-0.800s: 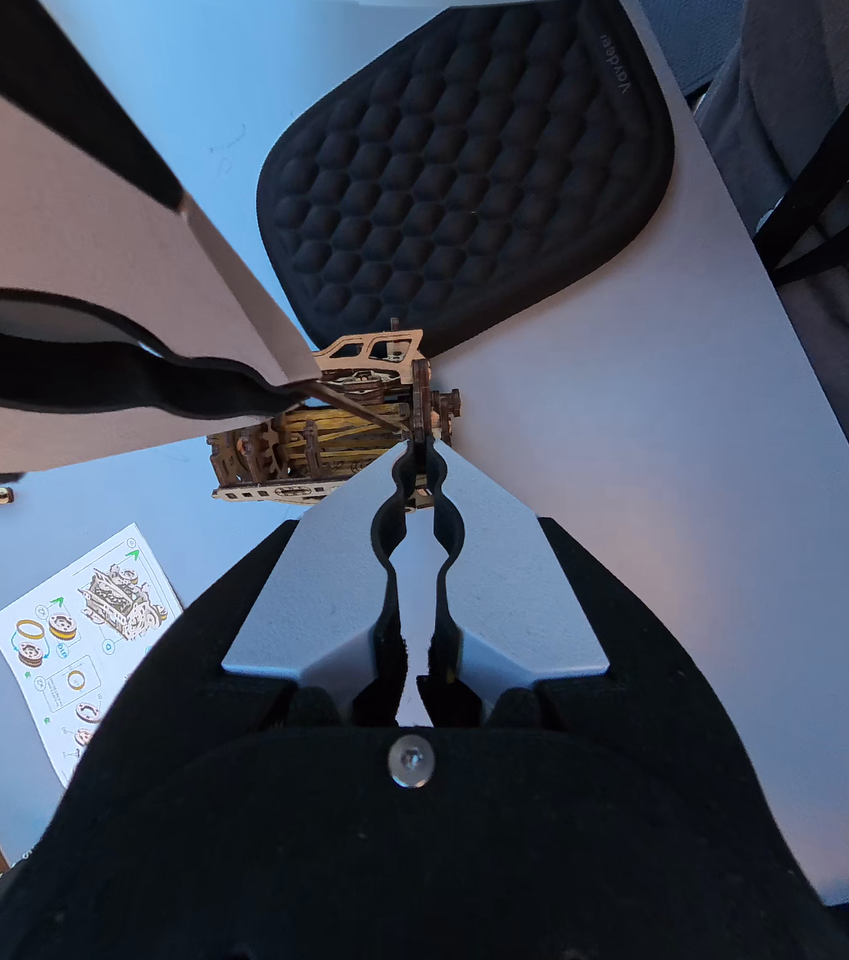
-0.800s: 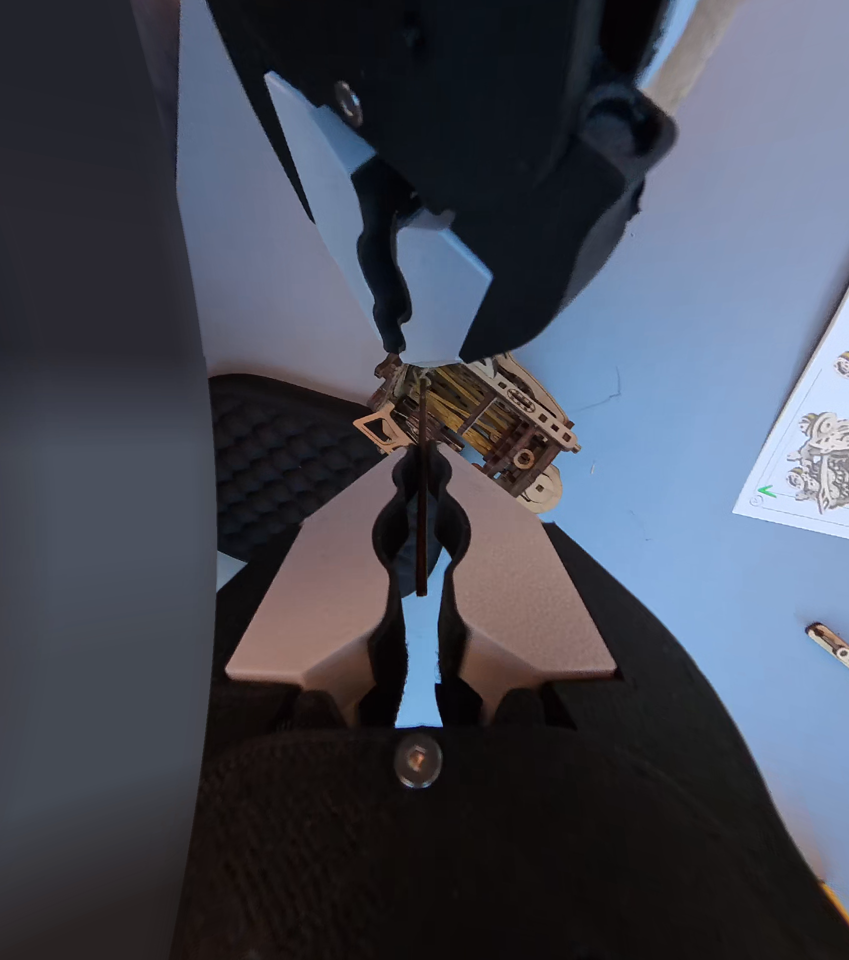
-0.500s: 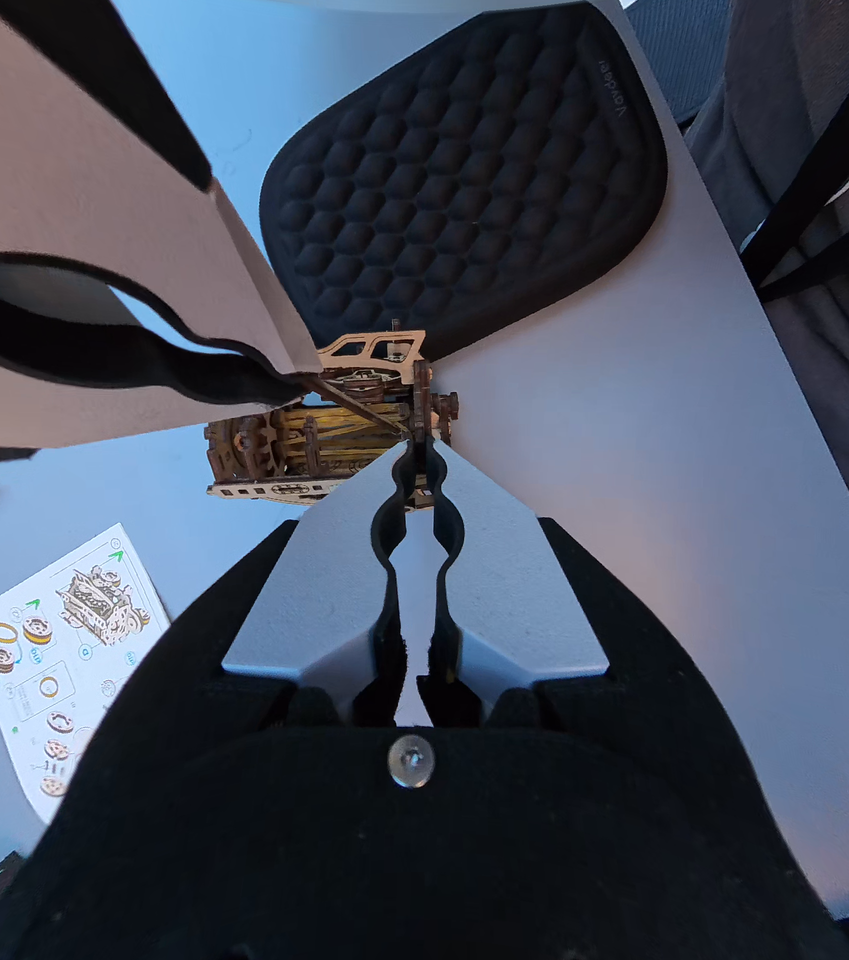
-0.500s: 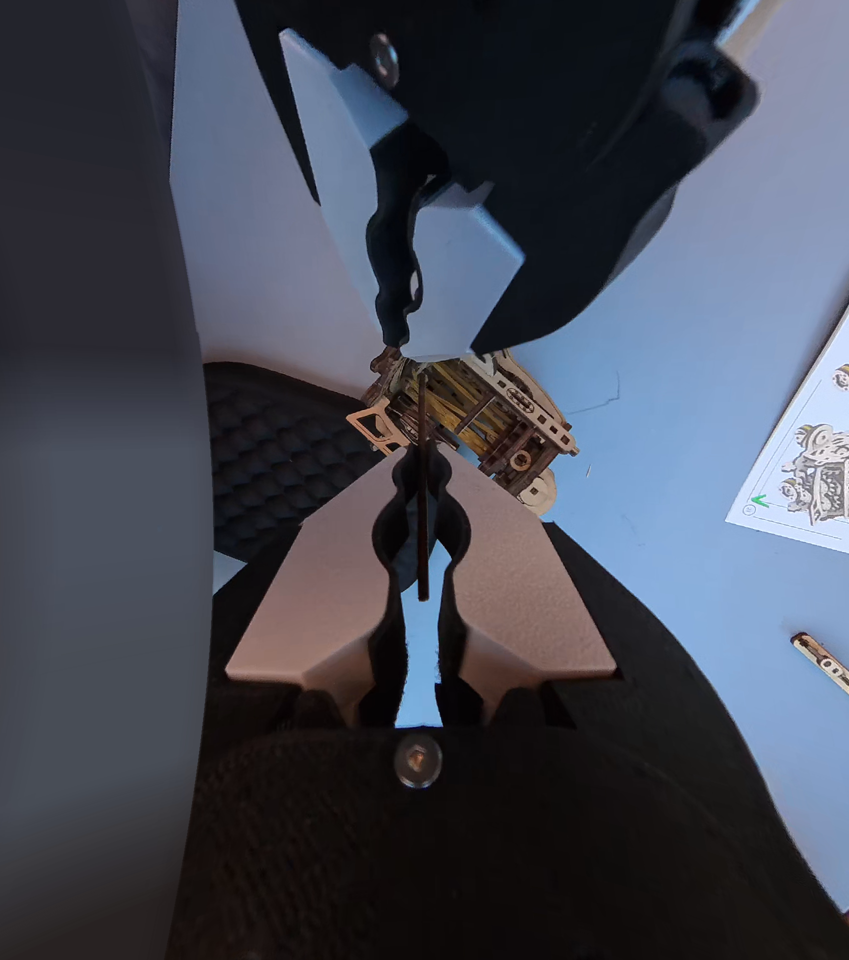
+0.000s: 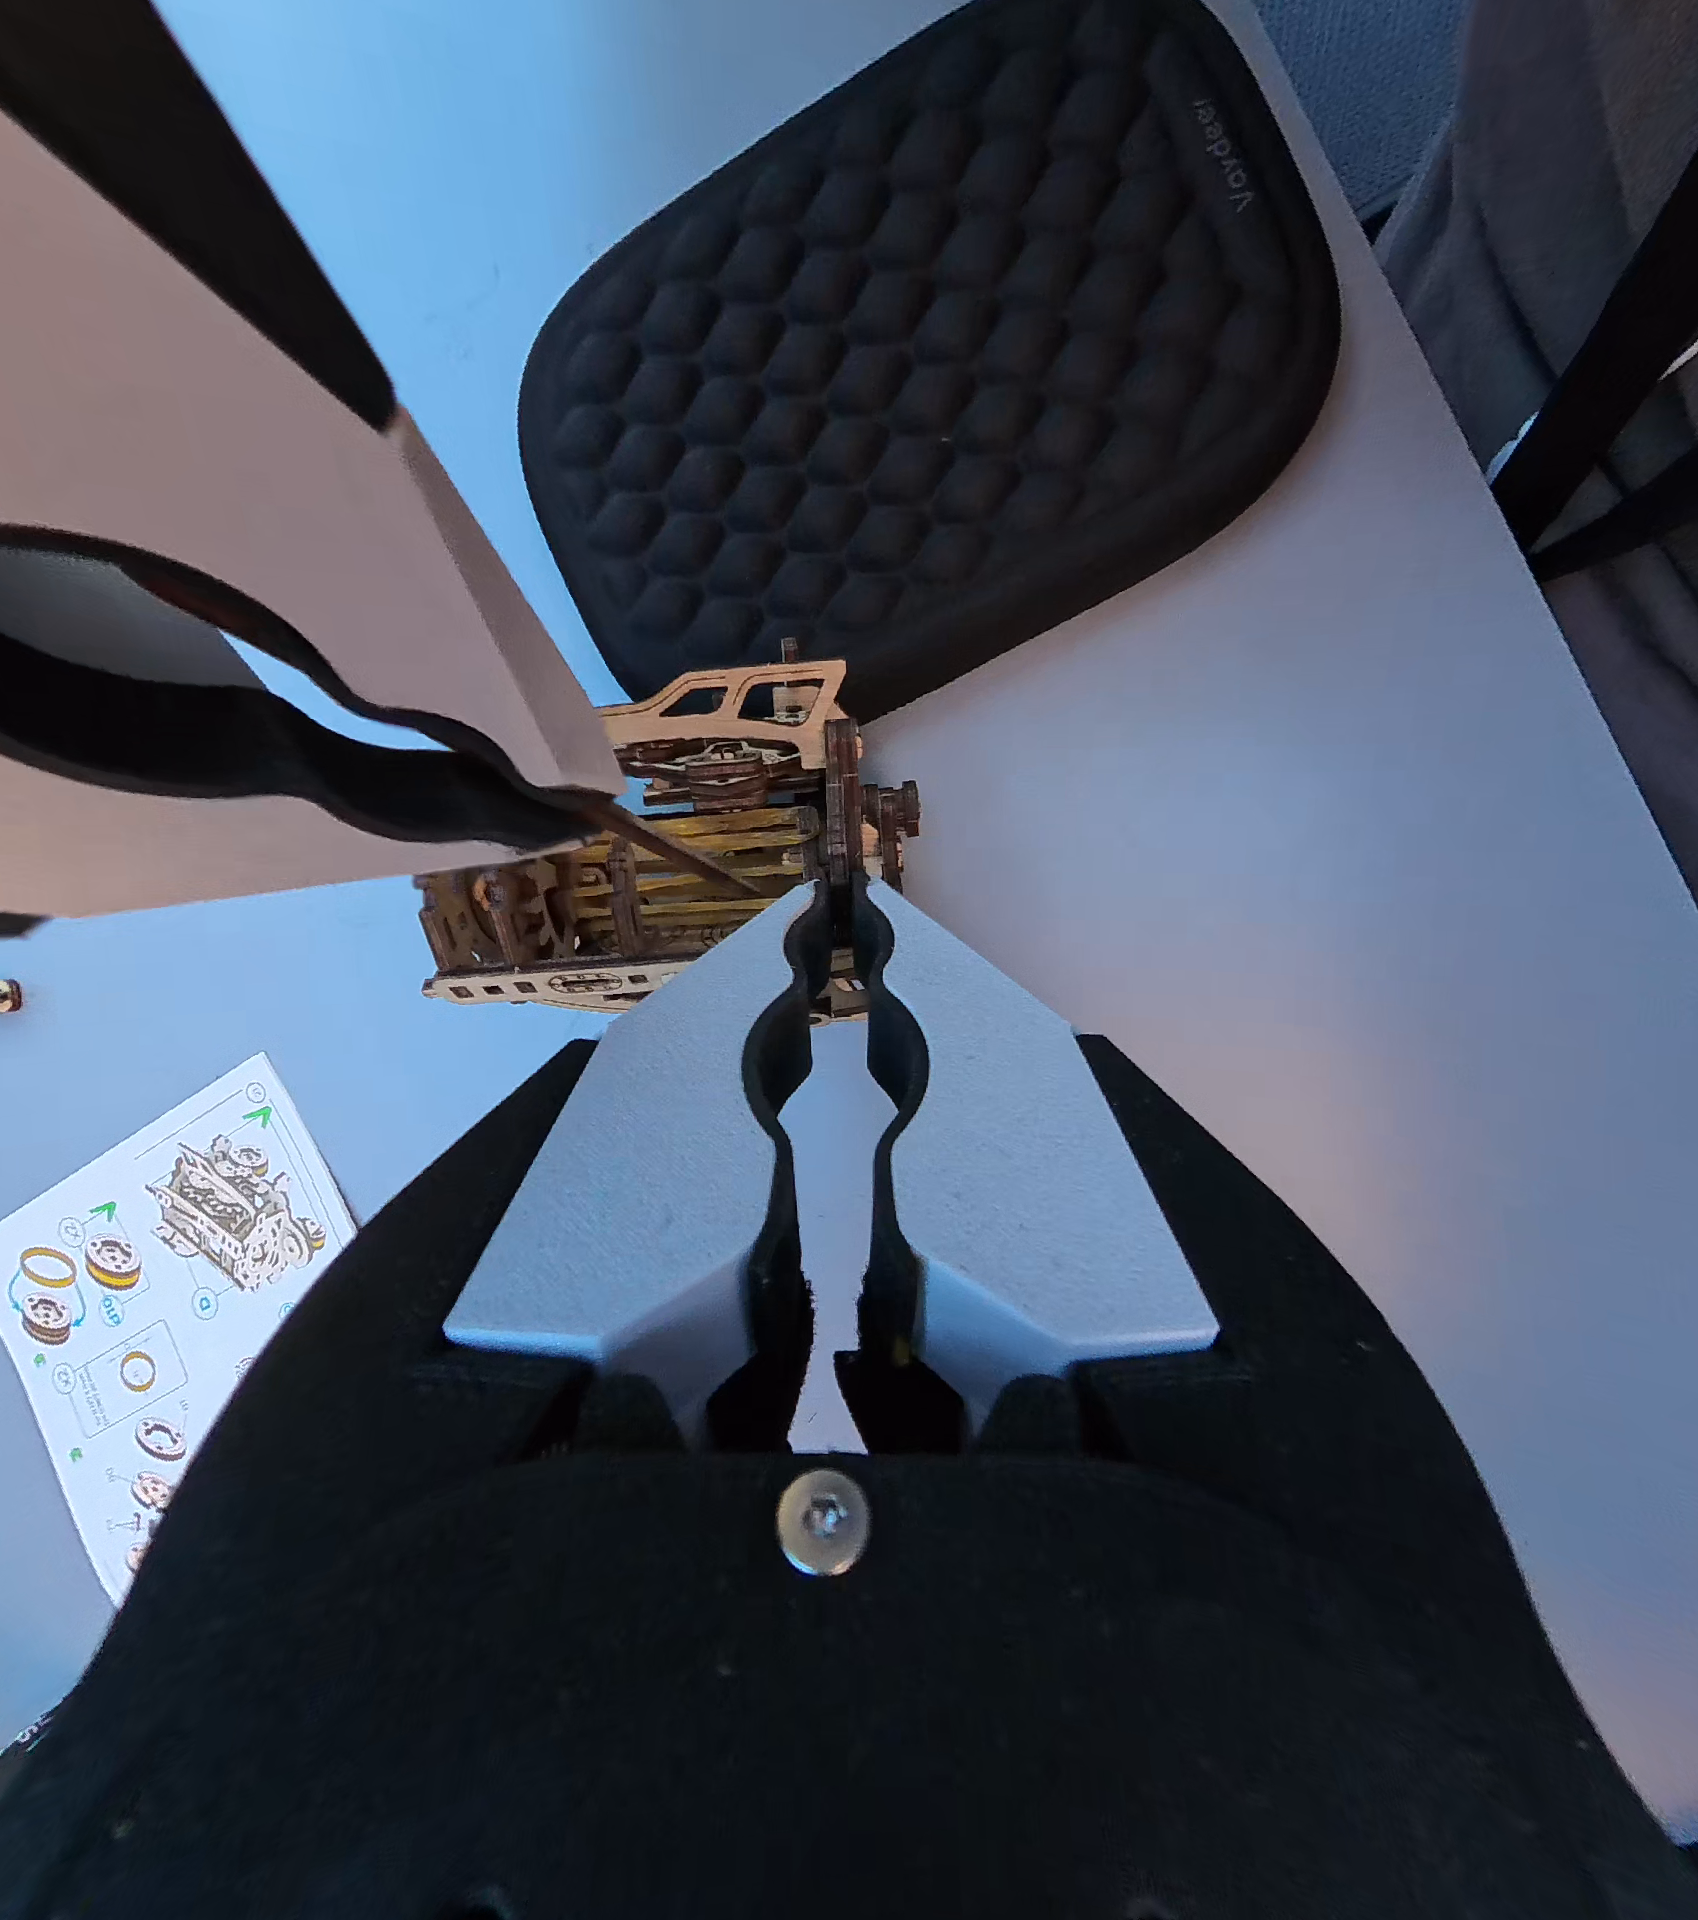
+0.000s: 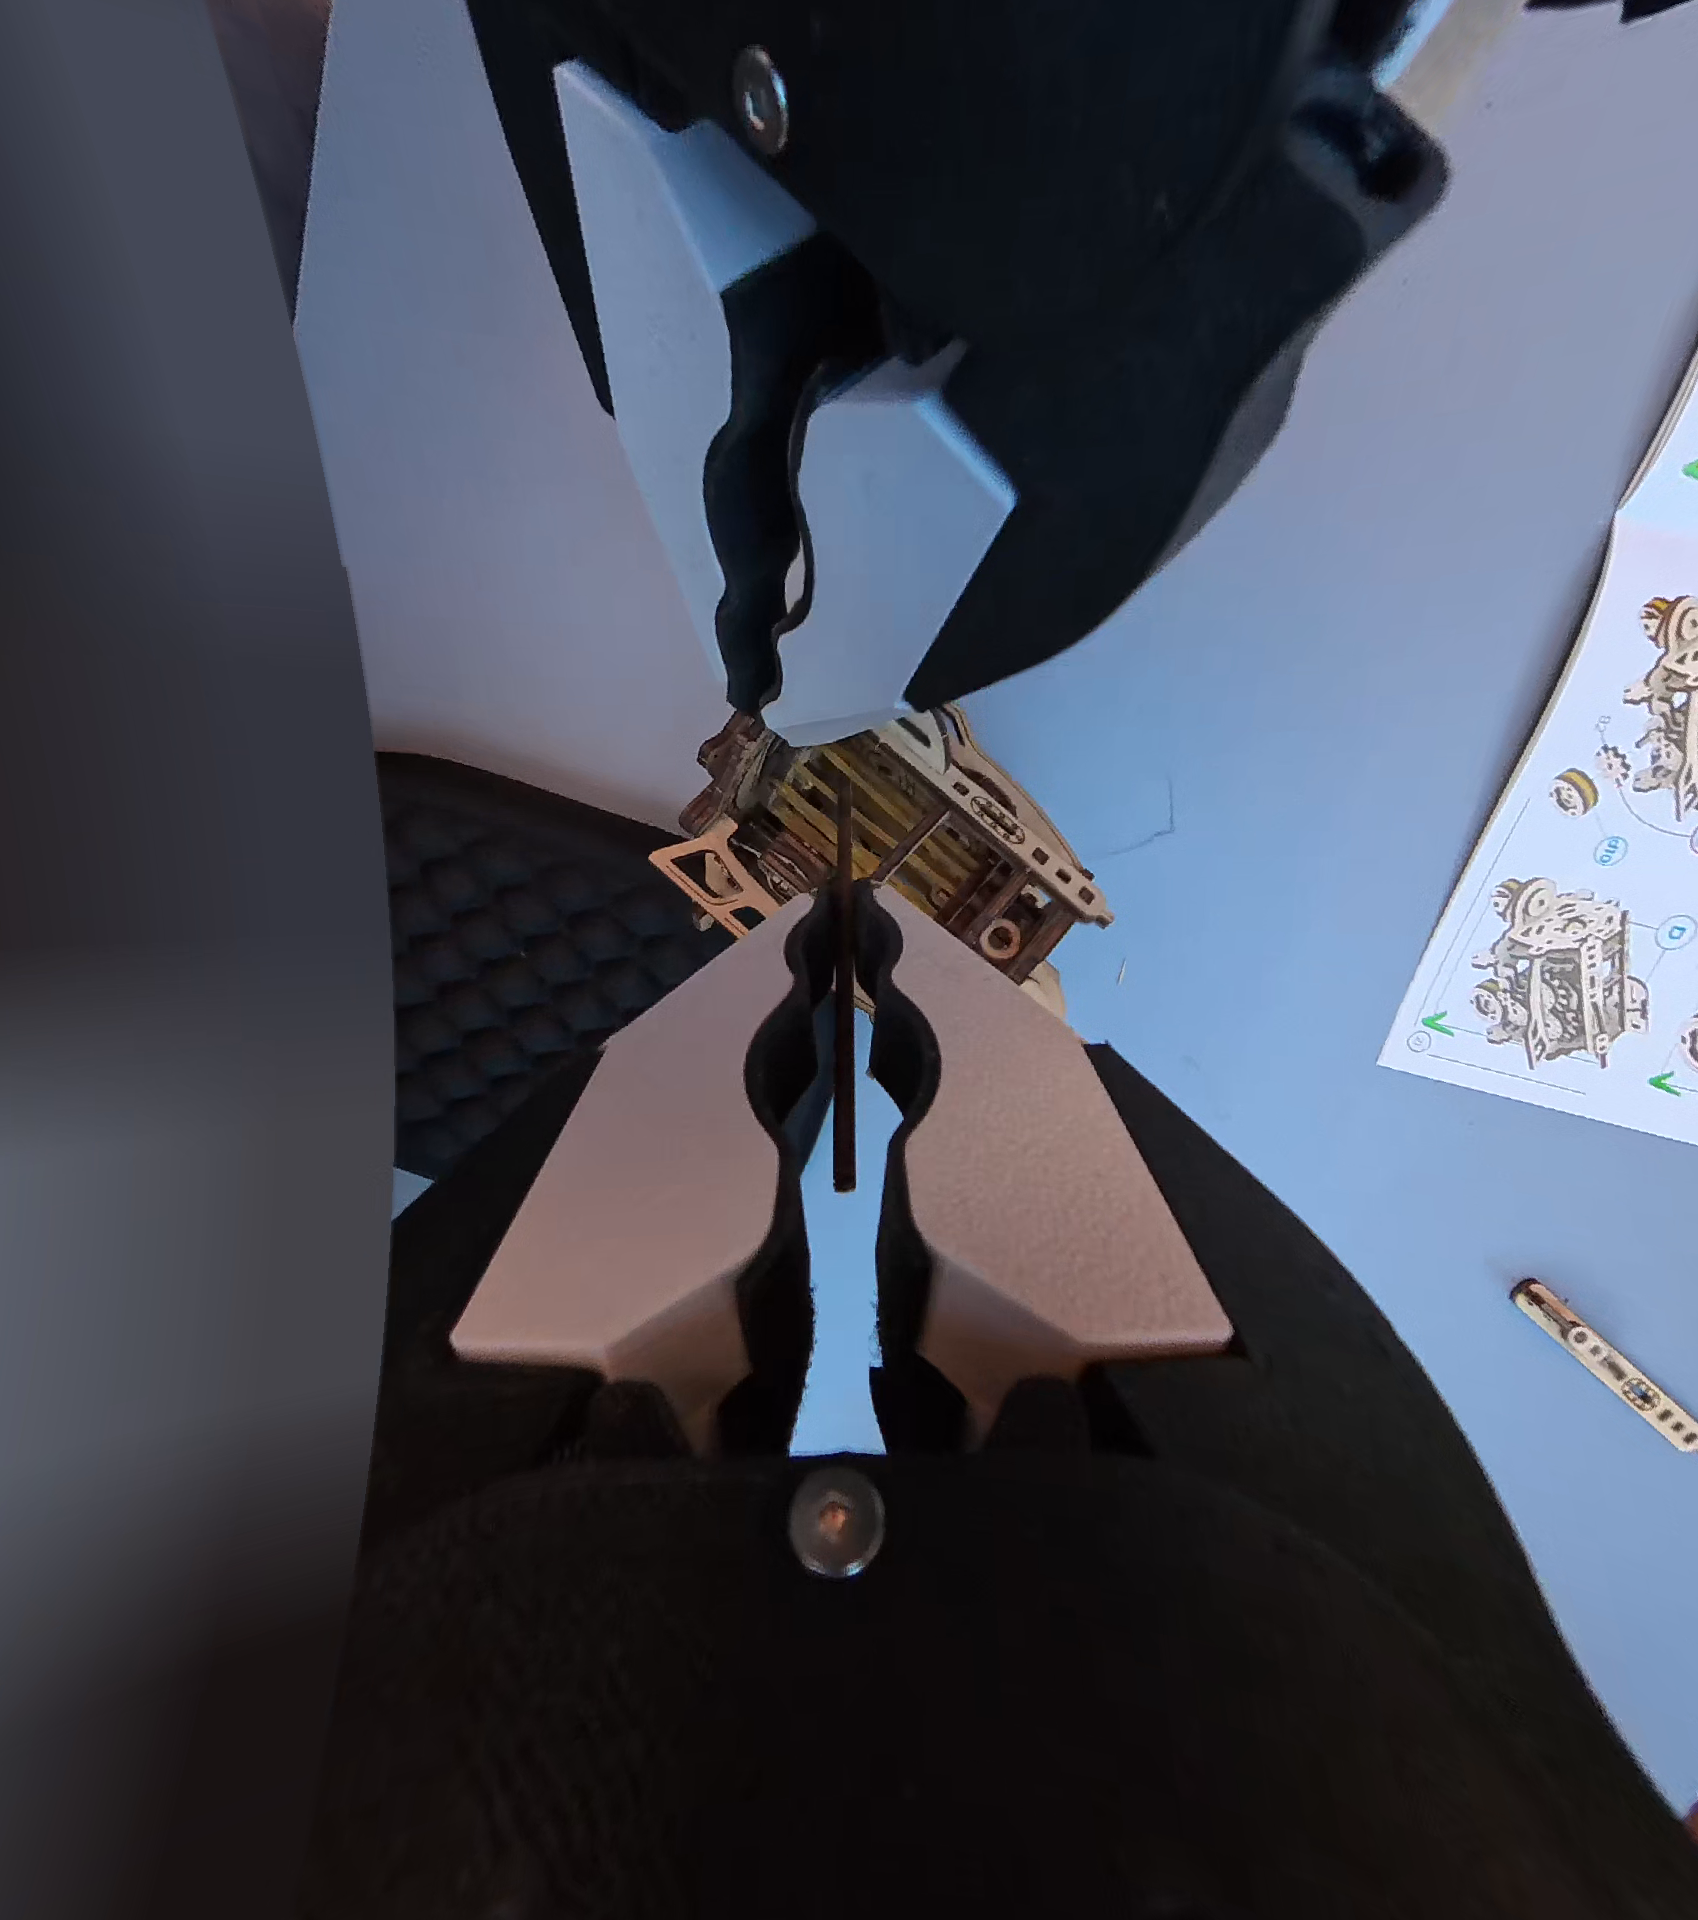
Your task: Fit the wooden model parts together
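A half-built wooden model (image 5: 616, 914) with yellow bands inside hangs above the grey table (image 5: 1240, 935). My left gripper (image 5: 837, 896) is shut on the model's dark end plate. My right gripper (image 6: 843, 902) is shut on a thin dark wooden strip (image 6: 843, 1081), seen edge-on, whose far end reaches into the model (image 6: 938, 862). In the left wrist view the right gripper (image 5: 585, 805) comes in from the left, and the strip (image 5: 689, 857) slants into the model's middle. In the right wrist view the left gripper (image 6: 767, 717) comes down from the top onto the model.
A black honeycomb pad (image 5: 928, 364) lies just behind the model. An instruction sheet (image 6: 1655, 831) and a loose pale wooden strip (image 6: 1609, 1363) lie on the table. A person's dark clothing (image 5: 1655, 520) is past the table's right edge.
Both grippers keep their holds. The right gripper has moved closer to the left one, which now looms larger in its view. The strip's tip stays inside the model.
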Action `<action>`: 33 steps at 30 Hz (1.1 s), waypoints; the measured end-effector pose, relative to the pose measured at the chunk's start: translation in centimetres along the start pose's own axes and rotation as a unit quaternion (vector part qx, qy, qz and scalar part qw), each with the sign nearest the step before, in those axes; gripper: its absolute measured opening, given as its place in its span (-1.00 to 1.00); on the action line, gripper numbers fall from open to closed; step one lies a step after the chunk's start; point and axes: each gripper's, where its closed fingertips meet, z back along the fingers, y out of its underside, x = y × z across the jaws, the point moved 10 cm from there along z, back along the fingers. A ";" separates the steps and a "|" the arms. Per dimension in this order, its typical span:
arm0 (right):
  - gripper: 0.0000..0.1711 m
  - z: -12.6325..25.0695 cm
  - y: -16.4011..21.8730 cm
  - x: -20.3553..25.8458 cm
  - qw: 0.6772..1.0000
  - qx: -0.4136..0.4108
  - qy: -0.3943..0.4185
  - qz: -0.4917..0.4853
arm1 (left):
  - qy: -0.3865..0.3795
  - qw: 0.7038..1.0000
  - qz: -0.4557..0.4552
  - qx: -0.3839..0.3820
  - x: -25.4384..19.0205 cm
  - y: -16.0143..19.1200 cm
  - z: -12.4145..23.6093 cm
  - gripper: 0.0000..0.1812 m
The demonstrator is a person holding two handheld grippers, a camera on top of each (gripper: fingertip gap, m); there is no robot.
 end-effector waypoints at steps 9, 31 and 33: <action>-0.99 0.7 2.1 -0.1 0.993 -0.103 -0.001 -0.056 | -0.007 1.000 -0.003 -0.006 -0.1 0.1 0.1 -1.00; -0.99 -0.5 3.9 -0.2 0.979 -0.174 -0.059 -0.085 | -0.011 1.000 -0.011 -0.006 -0.2 0.1 0.1 -1.00; -0.99 -0.4 3.9 -0.2 0.979 -0.175 -0.055 -0.084 | -0.011 1.000 -0.010 -0.007 -0.2 0.1 0.1 -1.00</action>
